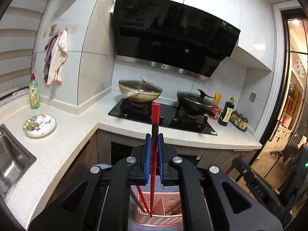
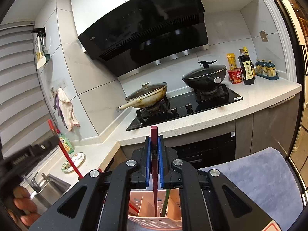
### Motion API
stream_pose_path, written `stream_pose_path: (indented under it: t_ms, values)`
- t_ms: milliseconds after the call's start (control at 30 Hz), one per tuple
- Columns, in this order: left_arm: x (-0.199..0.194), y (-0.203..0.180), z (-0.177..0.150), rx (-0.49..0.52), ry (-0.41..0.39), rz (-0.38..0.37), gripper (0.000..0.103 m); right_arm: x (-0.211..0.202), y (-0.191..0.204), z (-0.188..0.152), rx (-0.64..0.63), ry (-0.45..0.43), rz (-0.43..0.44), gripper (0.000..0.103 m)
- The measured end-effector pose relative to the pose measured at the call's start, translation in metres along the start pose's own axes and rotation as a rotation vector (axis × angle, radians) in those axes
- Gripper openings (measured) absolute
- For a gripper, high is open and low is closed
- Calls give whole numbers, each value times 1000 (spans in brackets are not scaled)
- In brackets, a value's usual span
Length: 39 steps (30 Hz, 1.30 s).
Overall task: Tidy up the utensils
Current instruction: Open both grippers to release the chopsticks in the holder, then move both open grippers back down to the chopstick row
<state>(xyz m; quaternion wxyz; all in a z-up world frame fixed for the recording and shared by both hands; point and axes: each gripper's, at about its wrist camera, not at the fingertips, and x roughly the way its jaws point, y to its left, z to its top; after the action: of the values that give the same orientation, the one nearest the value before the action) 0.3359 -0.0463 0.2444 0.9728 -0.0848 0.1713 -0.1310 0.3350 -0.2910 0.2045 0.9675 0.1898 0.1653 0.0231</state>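
— Fingers on the left gripper [image 1: 153, 136]: what have they got?

— They are clamped on a bright red chopstick [image 1: 154, 115], held upright, its thin tip down inside the pink slotted basket [image 1: 157, 221] just below the gripper. Two more sticks lean in the same compartment, to the left of it.

— And the right gripper [image 2: 154, 137]?

— Its fingers [image 2: 147, 154] are closed on a dark red chopstick [image 2: 154, 134], also upright, tip reaching into the basket's middle compartment. A green stick [image 2: 166, 202] stands just right of it, touching the divider or not, I cannot tell.

— Where does the basket sit?

— On a grey-blue cloth [image 2: 265, 177], which spreads out to the basket's right.

— Beyond the basket?

— The worktop [image 1: 67, 130] runs behind it, with a black hob [image 1: 163, 117] carrying a cream wok [image 1: 140, 92] and a black wok [image 1: 194, 100], both lidded. Left of the basket lie a patterned plate [image 1: 39, 125], a green soap bottle [image 1: 34, 94] and the sink [image 1: 13, 159]. A hand [image 2: 23, 206] grips the left gripper's handle, seen from the right wrist.
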Motion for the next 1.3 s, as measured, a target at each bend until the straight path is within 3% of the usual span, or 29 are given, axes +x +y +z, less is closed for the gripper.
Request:
stream_pose_path:
  t_ms: [167, 400, 567, 600, 733, 967, 1100, 1300]
  values:
    - [4, -2, 8, 2, -19, 0, 7, 4, -2, -6, -5, 21, -8, 7]
    - [36, 8, -28, -26, 79, 18, 7, 10, 0, -18, -40, 68, -18, 7]
    - [35, 12, -39, -29, 92, 20, 8, 6, 4, -20, -66, 76, -23, 13]
    - [32, 11, -40, -23, 94, 18, 11, 3, 5, -19, -71, 73, -20, 16]
    - [20, 11, -44, -12, 82, 35, 46, -16, 9, -18, -79, 53, -6, 27]
    - [-18, 8, -64, 27, 85, 64, 65, -58, 12, -35, -86, 72, 33, 35]
    - [-42, 6, -86, 42, 126, 82, 75, -82, 15, -57, -97, 97, 47, 39]
    - [-75, 3, -116, 57, 173, 89, 75, -122, 25, -99, -195, 124, 0, 41]
